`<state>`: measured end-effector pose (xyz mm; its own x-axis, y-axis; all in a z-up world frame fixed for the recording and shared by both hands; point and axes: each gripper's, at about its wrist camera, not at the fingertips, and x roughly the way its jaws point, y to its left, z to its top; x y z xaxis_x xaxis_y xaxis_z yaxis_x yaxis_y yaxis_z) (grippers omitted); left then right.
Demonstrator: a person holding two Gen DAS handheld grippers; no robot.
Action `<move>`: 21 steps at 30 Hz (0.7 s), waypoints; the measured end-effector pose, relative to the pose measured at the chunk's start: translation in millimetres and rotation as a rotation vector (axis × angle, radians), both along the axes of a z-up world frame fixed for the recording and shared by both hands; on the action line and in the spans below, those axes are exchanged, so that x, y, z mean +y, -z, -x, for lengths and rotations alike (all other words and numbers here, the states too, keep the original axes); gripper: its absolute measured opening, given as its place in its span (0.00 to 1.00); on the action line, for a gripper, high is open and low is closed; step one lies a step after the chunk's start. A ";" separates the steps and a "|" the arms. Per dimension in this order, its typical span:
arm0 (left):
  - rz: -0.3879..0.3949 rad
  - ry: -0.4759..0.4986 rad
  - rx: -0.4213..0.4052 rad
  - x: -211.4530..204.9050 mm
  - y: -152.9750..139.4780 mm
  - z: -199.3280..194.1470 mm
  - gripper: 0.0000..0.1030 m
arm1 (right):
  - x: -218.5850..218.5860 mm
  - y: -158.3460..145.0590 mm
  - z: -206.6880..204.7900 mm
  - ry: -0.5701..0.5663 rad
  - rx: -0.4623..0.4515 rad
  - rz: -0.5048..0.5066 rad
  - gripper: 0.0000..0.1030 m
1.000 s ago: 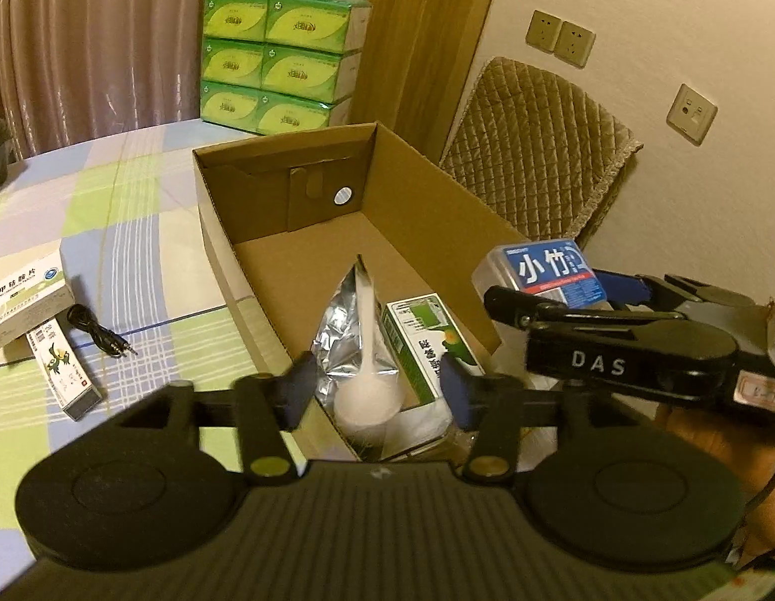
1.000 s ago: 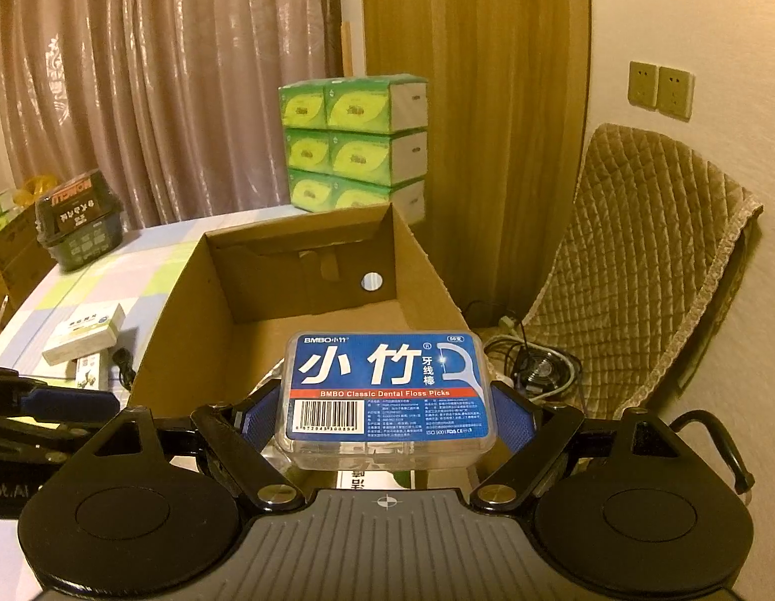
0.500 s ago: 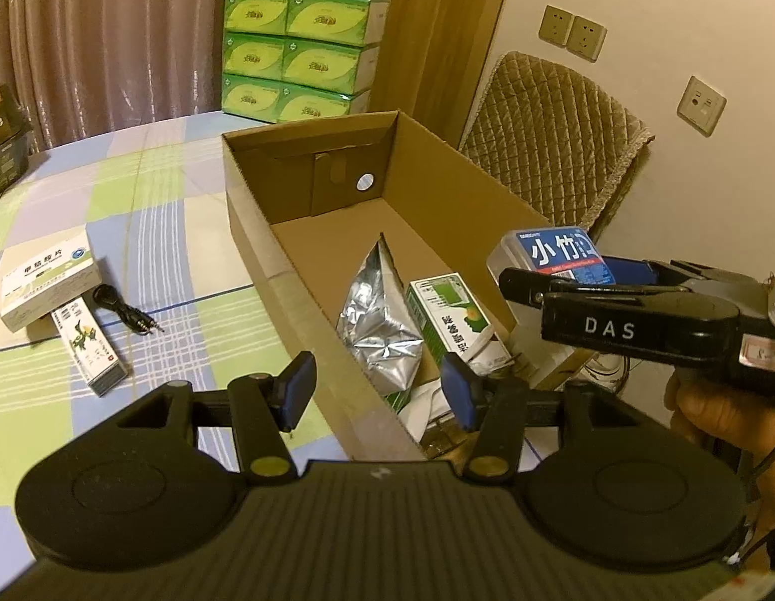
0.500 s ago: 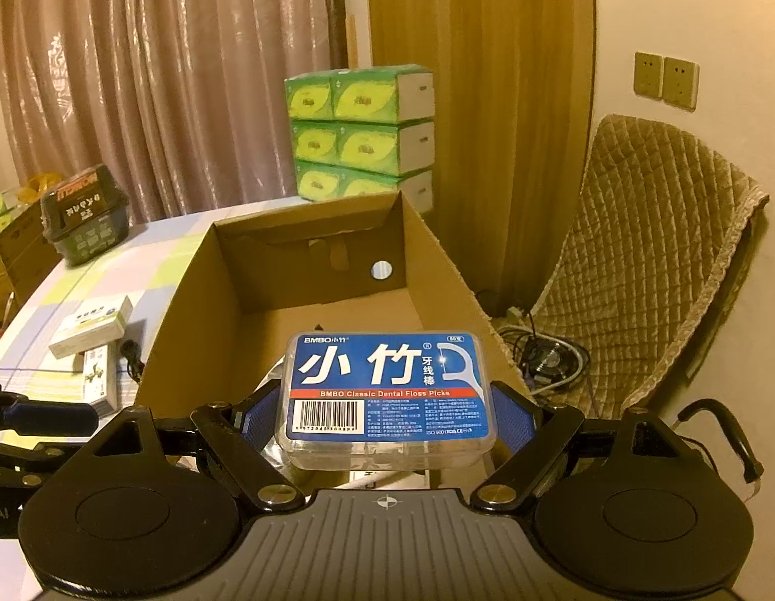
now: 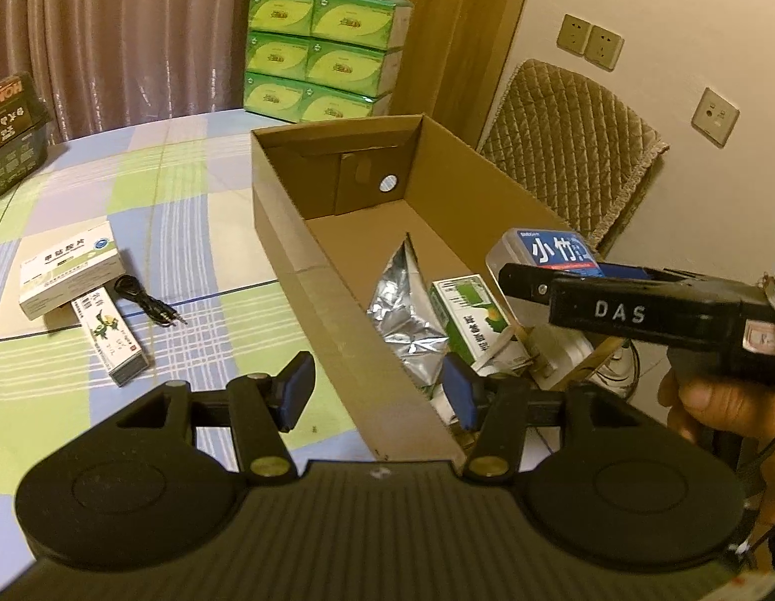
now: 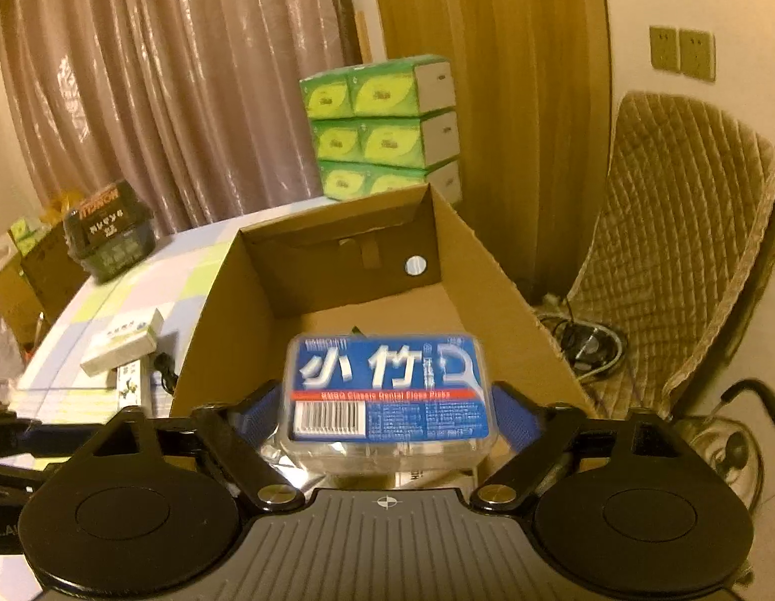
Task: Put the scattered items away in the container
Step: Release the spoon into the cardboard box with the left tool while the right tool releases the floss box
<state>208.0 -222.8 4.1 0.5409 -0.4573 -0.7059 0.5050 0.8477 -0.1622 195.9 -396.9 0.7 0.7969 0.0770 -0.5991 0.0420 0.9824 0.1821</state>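
Stack of green tissue packs on the checked tablecloth, at its far edge. Behind that stack, pinkish pleated curtain and wooden door panel. Right of it, quilted tan chair back below beige wall sockets.

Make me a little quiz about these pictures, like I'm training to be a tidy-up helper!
1. True or false: the silver bag is inside the cardboard box.
2. Pick one. What lies out on the table?
A. a white carton, a small box and a black cable
B. a spoon and a cup
C. two apples
3. How many rows high is the stack of green tissue packs?

Key: 1 true; 2 A; 3 three.
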 end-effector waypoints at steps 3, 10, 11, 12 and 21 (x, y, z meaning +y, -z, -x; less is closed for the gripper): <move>-0.001 -0.013 0.008 5.3 2.2 0.3 0.49 | 0.3 1.4 3.7 0.001 -0.008 0.008 0.98; -0.005 -0.031 0.027 15.6 8.8 4.2 0.50 | 3.0 6.7 12.1 0.011 0.001 0.026 0.98; -0.005 -0.032 0.029 16.7 9.1 4.8 0.50 | 3.5 7.4 13.5 0.012 0.004 0.026 0.98; -0.005 -0.034 0.030 18.5 9.6 6.1 0.50 | 4.0 8.0 15.2 0.014 0.008 0.026 0.98; -0.012 -0.052 0.028 33.7 6.8 19.6 0.50 | 16.2 2.9 28.2 0.006 0.020 0.040 0.98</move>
